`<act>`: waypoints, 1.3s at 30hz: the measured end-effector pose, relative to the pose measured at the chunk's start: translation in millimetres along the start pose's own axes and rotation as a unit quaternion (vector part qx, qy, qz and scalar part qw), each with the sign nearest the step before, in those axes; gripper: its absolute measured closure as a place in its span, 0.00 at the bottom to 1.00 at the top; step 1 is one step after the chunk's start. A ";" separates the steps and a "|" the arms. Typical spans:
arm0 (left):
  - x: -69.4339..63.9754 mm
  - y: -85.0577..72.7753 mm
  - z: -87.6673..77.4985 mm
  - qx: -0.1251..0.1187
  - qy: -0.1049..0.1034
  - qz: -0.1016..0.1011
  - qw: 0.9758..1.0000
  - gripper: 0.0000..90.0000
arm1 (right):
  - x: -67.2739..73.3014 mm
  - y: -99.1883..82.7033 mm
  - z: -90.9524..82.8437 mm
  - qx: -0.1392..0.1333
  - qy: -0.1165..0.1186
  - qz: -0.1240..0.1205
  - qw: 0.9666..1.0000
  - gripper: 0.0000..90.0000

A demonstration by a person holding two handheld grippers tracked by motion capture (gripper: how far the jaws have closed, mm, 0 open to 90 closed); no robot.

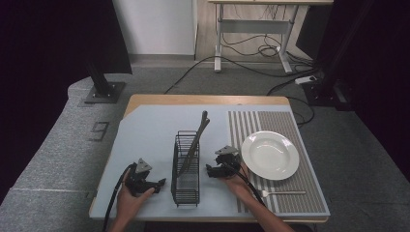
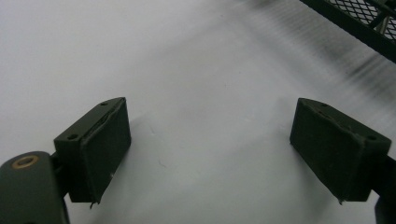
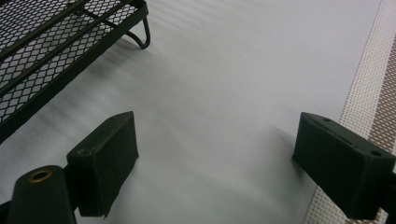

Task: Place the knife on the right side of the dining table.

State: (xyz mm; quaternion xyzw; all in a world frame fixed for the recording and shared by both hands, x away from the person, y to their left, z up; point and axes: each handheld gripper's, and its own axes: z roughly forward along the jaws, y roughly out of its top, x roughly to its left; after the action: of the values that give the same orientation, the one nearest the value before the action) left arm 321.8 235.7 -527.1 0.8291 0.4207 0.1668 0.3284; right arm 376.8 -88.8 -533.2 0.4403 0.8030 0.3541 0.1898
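Note:
A black wire-mesh basket [image 1: 186,169] stands mid-table on the pale blue mat, with a long dark utensil [image 1: 196,140] leaning out of its far end. My left gripper [image 1: 159,183] rests low on the mat to the basket's left, open and holding nothing. In the left gripper view the left gripper [image 2: 210,149] hangs over bare mat, with the basket's corner [image 2: 362,23] at top right. My right gripper [image 1: 209,171] sits just right of the basket, open and holding nothing. The right gripper view shows that gripper [image 3: 215,158] close to the basket's mesh side [image 3: 51,51].
A white plate [image 1: 270,154] lies on a striped placemat [image 1: 280,128] at the right. A metal fork [image 1: 283,193] lies on the placemat near the front edge. The placemat's edge [image 3: 369,93] appears beside the right jaw. Black stands and cables are on the floor beyond the table.

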 end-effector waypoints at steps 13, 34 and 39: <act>0.0 0.0 0.0 0.000 0.000 0.000 1.000 0.13 | -3.3 15.7 -32.5 -0.050 0.034 0.017 0.998 0.17; -0.2 -0.1 0.0 0.000 0.000 -0.001 1.000 0.13 | -12.8 88.8 -76.9 -0.150 0.069 0.023 0.986 0.19; -0.2 -0.1 0.0 -0.001 0.000 -0.001 1.000 0.13 | -13.6 118.9 -76.8 -0.169 0.078 0.010 0.983 0.22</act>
State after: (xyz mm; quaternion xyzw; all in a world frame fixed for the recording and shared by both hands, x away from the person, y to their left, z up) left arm 321.6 235.6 -527.2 0.8286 0.4212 0.1665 0.3291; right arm 404.9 -88.1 -393.7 0.3811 0.7396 0.5195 0.1947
